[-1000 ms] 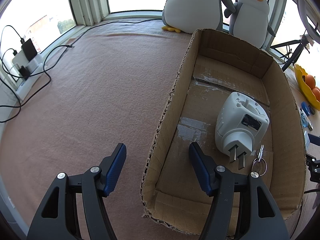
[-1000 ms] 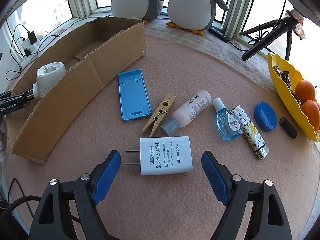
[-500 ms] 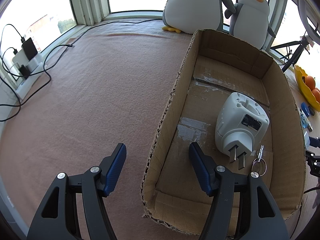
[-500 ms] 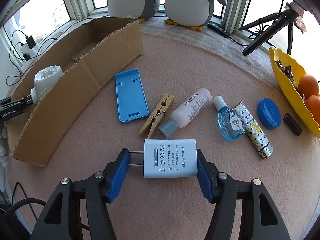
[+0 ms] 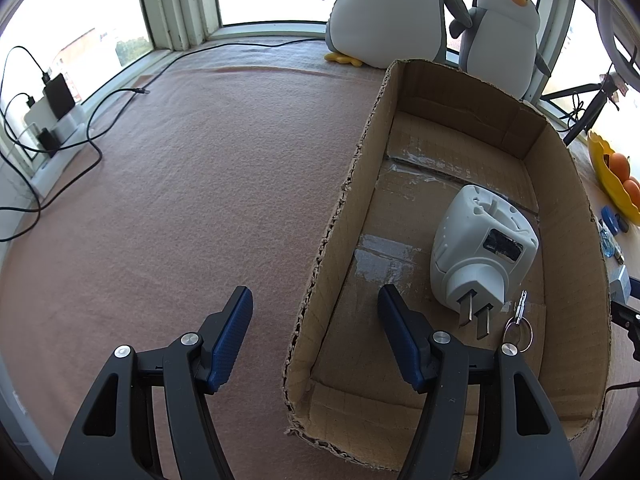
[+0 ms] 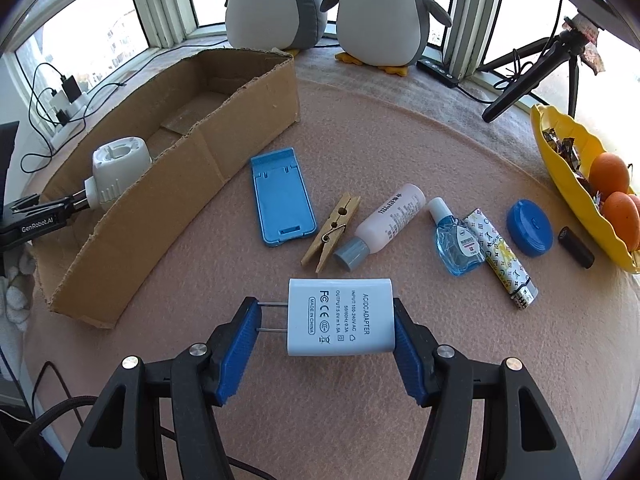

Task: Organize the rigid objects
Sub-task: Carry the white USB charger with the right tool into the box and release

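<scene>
Right tongs [image 6: 324,308], jaws having just been closing, are pinching the white rectangular plastic AC/DC adapter [image 6: 340,316] end to end; adapter is lying on the pink felt-covered table [image 6: 400,400], prongs pointing to 9 o'clock; left tongs [image 5: 314,291] are standing spread, straddling one wall of the open brown cardboard box [image 5: 560,184]; white rounded plastic plug [image 5: 480,248] is lying inside, at 2 o'clock of them.

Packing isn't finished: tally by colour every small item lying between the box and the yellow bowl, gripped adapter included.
Blue: 3 (stand, dropper, disc)
White: 2 (adapter, bottle)
Wood: 1 (clothespin)
Patterned: 1 (lighter)
Black: 1 (stick)
Total: 8
</scene>
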A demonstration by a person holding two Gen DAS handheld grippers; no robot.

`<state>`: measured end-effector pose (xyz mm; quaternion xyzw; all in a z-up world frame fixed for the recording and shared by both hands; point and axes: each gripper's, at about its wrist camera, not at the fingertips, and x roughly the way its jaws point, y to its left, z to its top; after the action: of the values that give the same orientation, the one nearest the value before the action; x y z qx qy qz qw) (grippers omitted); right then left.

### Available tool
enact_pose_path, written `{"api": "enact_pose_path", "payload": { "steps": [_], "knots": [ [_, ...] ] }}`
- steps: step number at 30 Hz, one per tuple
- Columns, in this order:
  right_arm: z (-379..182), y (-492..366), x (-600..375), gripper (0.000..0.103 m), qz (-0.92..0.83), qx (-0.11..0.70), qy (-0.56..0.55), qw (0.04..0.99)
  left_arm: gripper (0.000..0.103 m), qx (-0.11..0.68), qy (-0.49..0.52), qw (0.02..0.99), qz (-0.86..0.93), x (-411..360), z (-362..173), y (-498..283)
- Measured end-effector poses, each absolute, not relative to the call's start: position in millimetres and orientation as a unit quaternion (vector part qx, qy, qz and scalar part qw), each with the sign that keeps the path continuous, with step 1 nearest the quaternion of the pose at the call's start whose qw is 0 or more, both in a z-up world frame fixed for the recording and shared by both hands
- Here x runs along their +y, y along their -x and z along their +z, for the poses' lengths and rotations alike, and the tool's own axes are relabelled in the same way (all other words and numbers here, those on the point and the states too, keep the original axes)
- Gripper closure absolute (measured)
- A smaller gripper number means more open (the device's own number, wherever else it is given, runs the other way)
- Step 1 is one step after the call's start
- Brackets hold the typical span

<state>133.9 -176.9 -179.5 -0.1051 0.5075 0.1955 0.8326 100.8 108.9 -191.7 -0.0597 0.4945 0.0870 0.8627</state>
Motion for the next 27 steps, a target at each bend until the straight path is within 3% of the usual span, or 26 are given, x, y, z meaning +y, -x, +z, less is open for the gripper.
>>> {"api": "enact_pose_path", "payload": {
  "steps": [13, 27],
  "knots": [
    [-130.5, -151.2, -136.7, 0.044, 0.227, 0.462, 0.097, 0.852, 0.038, 0.494, 0.061, 0.863, 0.086, 108.6, -191.8, -101.2],
    [-123.4, -189.1, -65.9, 0.044, 0.263, 0.441, 0.107, 0.851, 0.038, 0.494, 0.062, 0.863, 0.086, 108.2, -192.0, -101.7]
  ]
}}
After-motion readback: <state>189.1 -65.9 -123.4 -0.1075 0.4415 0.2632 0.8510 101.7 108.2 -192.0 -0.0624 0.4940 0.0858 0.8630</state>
